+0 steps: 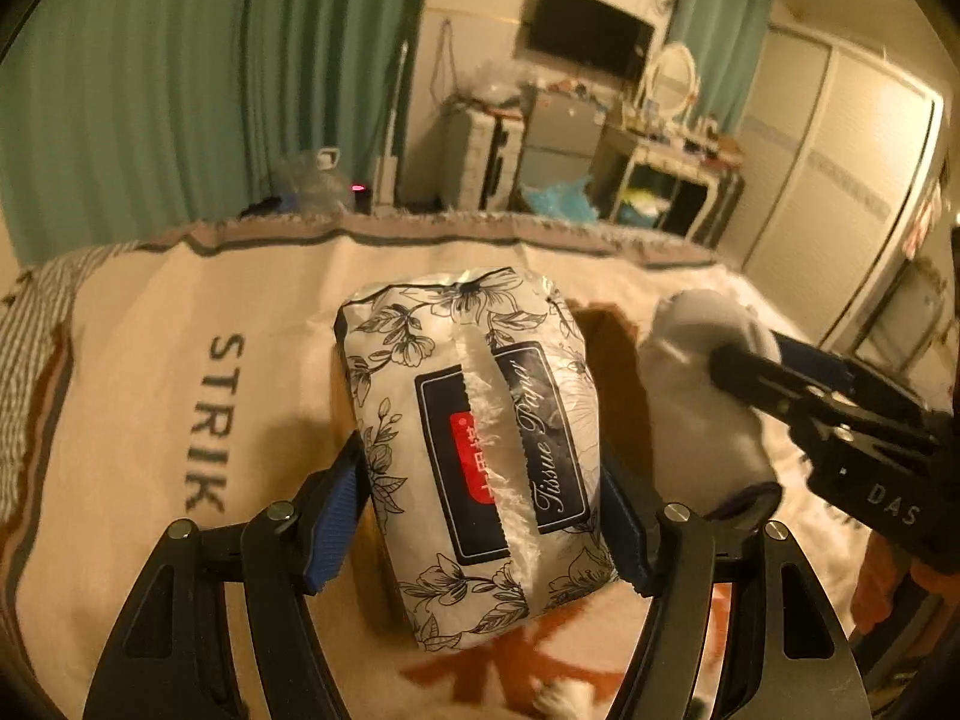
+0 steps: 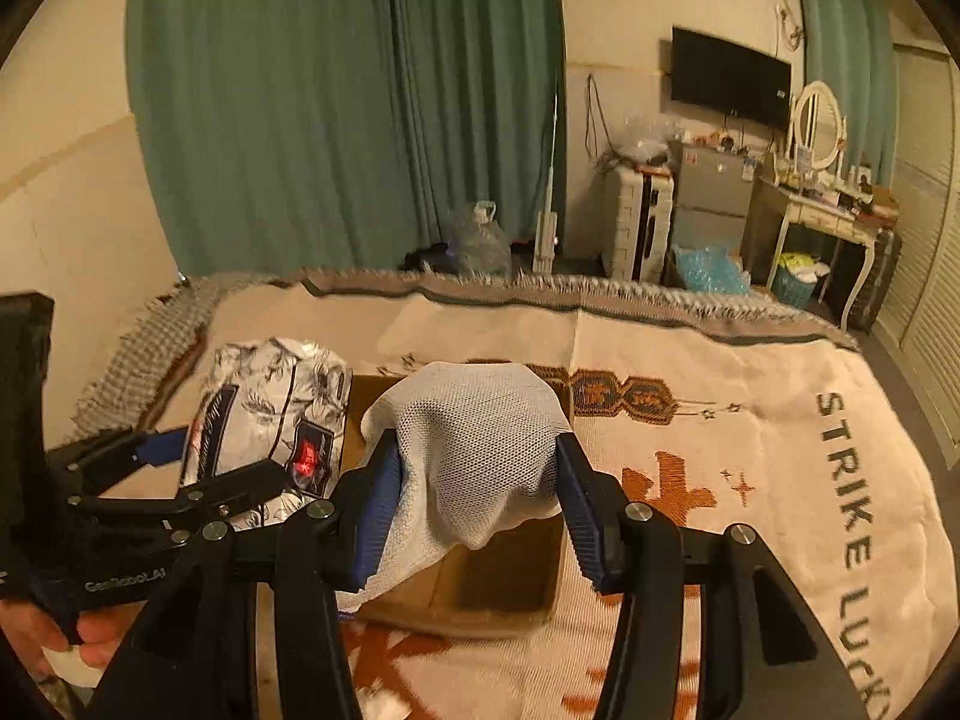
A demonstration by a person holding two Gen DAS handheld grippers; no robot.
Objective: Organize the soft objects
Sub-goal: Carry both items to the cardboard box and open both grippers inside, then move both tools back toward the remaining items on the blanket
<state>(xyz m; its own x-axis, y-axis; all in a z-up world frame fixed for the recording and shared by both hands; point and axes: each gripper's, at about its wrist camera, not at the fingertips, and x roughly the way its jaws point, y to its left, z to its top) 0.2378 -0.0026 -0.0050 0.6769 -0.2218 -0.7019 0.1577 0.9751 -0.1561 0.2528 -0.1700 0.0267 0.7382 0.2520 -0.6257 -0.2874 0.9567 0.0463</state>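
Left gripper [image 1: 483, 495]: pinching floral tissue pack [image 1: 474, 450] at its sides, above the blanket [image 1: 150, 330].
Right gripper [image 2: 477, 498]: clamped on white mesh cloth [image 2: 474, 438], held over cardboard box [image 2: 498, 588]; pack at its 9 o'clock.
Box interior shows in right wrist view only; left wrist view alone shows the pack's torn slit.

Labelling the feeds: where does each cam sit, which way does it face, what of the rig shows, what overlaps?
Left wrist: on the left gripper, looking along its fingers across the bed to the TV wall; it grips a tissue pack; the right gripper enters from the right with a sock.
Right wrist: on the right gripper, same heading; it grips the sock over a cardboard box; left gripper and hand at left.
Shared: tissue pack, sock, blanket, curtains, TV.
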